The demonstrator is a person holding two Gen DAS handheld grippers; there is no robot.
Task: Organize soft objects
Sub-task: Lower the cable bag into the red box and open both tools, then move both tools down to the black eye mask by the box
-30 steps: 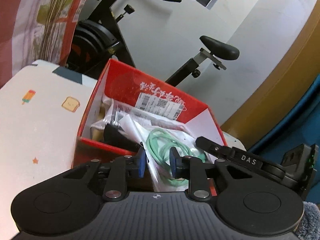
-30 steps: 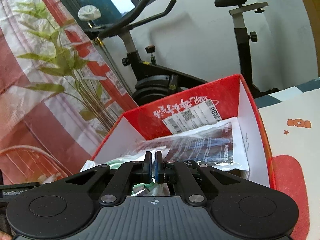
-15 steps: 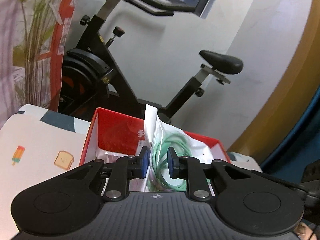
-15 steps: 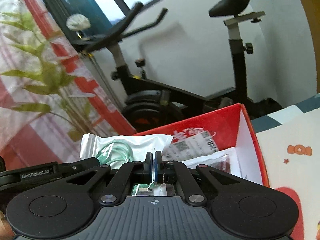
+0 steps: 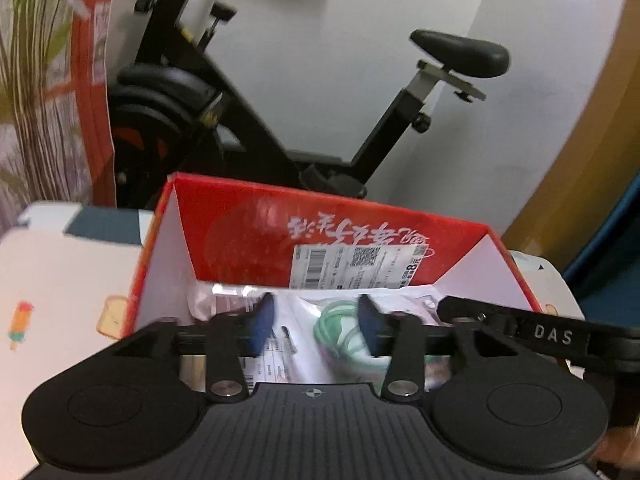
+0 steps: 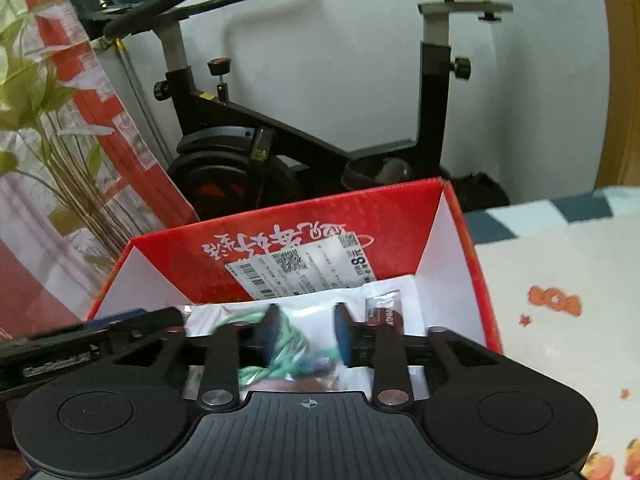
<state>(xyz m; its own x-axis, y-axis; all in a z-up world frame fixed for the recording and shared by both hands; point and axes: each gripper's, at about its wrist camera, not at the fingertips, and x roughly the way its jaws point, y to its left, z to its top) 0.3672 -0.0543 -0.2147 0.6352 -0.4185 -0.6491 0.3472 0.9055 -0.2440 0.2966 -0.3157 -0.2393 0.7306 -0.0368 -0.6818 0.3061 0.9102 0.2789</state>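
Basically both grippers, left gripper (image 5: 316, 328) and right gripper (image 6: 306, 334), were opening, pads clear of the bagged green cord (image 5: 340, 332) lying in the red box (image 5: 248, 224); best to spread fully, then withdraw straight.

A: The box (image 5: 256, 232) is red outside and white inside, with white writing.
B: The cord (image 5: 340, 332) in it is green, and the bike (image 6: 256, 152) is black.
A: The cloth (image 6: 560, 280) is cream with orange sweets and small stars.
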